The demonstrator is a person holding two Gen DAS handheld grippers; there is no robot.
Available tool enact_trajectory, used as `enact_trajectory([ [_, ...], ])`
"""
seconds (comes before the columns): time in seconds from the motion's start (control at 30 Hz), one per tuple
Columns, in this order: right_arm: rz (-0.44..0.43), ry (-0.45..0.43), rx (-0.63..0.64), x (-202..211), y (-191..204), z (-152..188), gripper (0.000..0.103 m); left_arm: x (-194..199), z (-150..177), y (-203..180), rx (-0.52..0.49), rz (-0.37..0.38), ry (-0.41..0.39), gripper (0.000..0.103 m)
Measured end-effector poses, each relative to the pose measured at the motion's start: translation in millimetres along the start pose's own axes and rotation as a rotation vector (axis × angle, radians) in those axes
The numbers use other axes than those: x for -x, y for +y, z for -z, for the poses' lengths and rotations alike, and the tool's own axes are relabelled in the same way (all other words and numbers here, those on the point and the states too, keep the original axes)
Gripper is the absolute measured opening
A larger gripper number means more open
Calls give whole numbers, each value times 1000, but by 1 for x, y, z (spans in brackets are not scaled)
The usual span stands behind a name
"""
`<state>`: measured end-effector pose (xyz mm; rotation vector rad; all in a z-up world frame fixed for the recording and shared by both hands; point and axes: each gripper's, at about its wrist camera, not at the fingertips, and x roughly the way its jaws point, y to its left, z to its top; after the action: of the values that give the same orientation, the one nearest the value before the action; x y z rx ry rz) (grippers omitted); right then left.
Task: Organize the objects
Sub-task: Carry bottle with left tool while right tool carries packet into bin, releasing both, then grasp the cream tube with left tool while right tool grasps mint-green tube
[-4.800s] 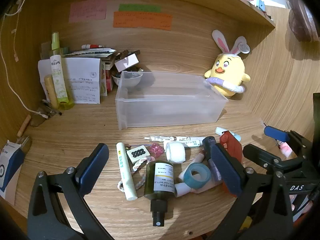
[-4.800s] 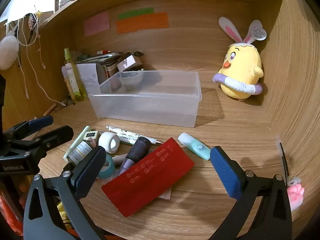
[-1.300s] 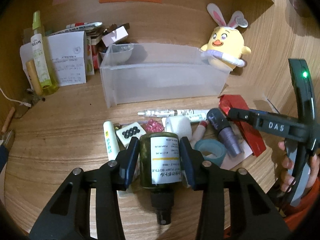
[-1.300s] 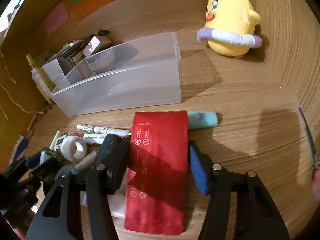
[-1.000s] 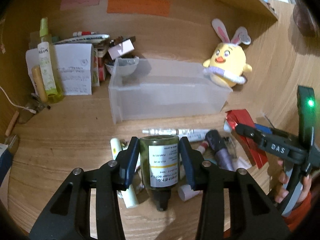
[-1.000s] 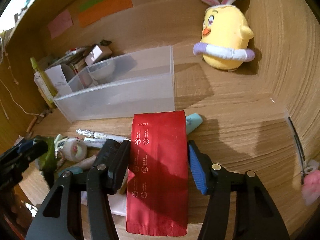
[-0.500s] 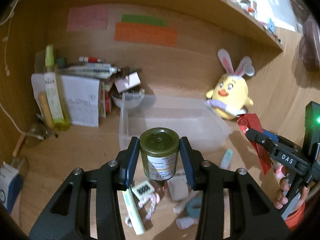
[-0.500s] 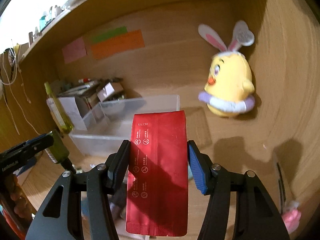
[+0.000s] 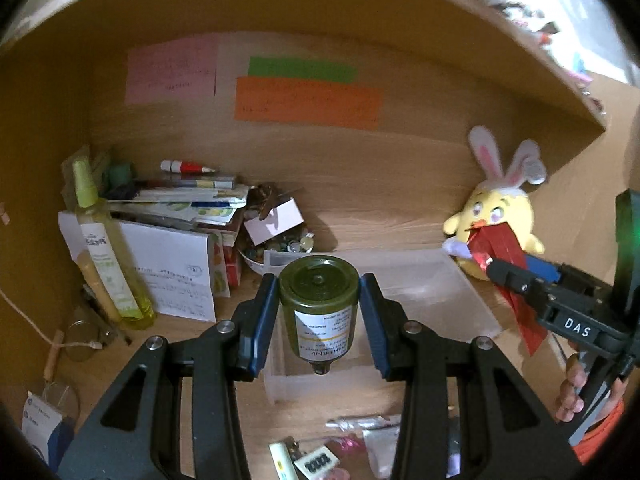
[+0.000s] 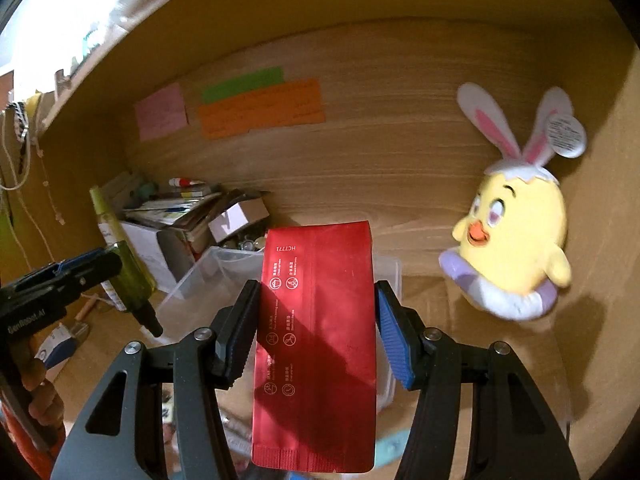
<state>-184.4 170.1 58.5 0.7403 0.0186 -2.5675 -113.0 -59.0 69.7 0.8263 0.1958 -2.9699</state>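
My left gripper (image 9: 319,316) is shut on a dark green pump bottle (image 9: 319,306), held upside down in the air above the clear plastic bin (image 9: 432,292). My right gripper (image 10: 316,320) is shut on a flat red foil pouch (image 10: 318,340), held upright above the same bin (image 10: 208,276). In the left wrist view the right gripper (image 9: 516,280) with the pouch (image 9: 504,264) shows at the right. In the right wrist view the left gripper (image 10: 100,268) with the bottle (image 10: 130,280) shows at the left.
A yellow plush chick (image 10: 516,240) stands right of the bin. A tall yellow-green spray bottle (image 9: 108,256), a white card (image 9: 168,276) and stacked papers with pens (image 9: 188,196) crowd the left back corner. Loose small items (image 9: 320,456) lie on the wooden desk in front of the bin.
Both grippers have risen from the desk with their objects and moved toward the bin. The bottle and the pouch now hang over it.
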Motion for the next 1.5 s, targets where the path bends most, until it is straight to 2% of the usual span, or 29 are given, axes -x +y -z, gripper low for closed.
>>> enact_trajectory([
  [0.13,14,40,34,-30,-1,-4,53,-26,-1,3,-5,-15,46,41],
  [0.3,21,141,74,-71,1,4,53,-56,3,5,-19,-26,118,41],
  [0.47,-14,244,84,-101,2,15,53,-79,7,2,-41,-20,180,41],
  [0.63,-23,303,102,-113,8,22,53,-96,10,0,-47,4,243,41],
  [0.8,-24,340,101,-118,9,25,53,-95,11,-2,-48,3,241,42],
  [0.9,-5,339,118,-116,10,23,60,-89,9,-2,-47,8,234,49],
  [1.03,9,293,129,-98,11,14,67,-73,5,-2,-49,12,201,65],
  [1.2,18,219,128,-61,7,7,81,-45,6,-3,-66,4,162,83],
  [1.27,39,192,138,-45,7,9,83,-34,10,-3,-74,-7,150,92],
  [1.5,100,160,154,-4,1,33,86,-8,46,4,-99,-39,173,95],
])
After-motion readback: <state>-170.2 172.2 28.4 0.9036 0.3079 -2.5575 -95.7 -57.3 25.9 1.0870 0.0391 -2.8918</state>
